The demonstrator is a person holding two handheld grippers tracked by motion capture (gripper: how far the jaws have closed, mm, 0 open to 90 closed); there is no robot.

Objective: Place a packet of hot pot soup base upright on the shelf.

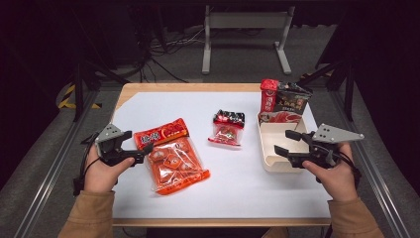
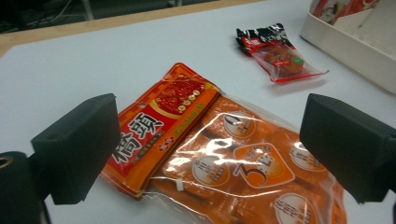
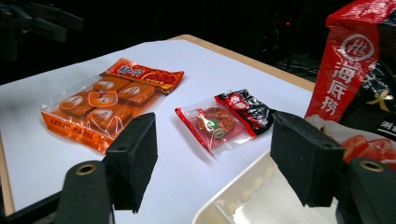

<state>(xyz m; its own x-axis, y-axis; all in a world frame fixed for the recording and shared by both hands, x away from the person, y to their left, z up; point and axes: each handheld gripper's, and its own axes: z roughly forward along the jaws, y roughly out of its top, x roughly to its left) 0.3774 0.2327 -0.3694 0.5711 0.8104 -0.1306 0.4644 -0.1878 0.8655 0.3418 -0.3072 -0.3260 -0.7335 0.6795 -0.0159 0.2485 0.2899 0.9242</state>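
A large orange snack packet (image 1: 171, 156) (image 2: 219, 154) (image 3: 107, 100) lies flat on the white table sheet, left of centre. My left gripper (image 1: 141, 154) (image 2: 210, 121) is open at the packet's left edge, jaws spread wide and low, pads not touching it. A small red-and-black packet (image 1: 228, 127) (image 2: 275, 53) (image 3: 224, 119) lies mid-table. My right gripper (image 1: 282, 141) (image 3: 215, 135) stands open over the left rim of a cream tray (image 1: 270, 163) (image 3: 243, 196), with nothing between its jaws.
At the tray's far end a tall red packet (image 1: 269, 95) (image 3: 350, 60) and a dark packet (image 1: 293, 101) stand upright, and a flat packet with a red picture (image 1: 282, 117) lies inside. The wooden table edge (image 1: 198, 87) borders the white sheet.
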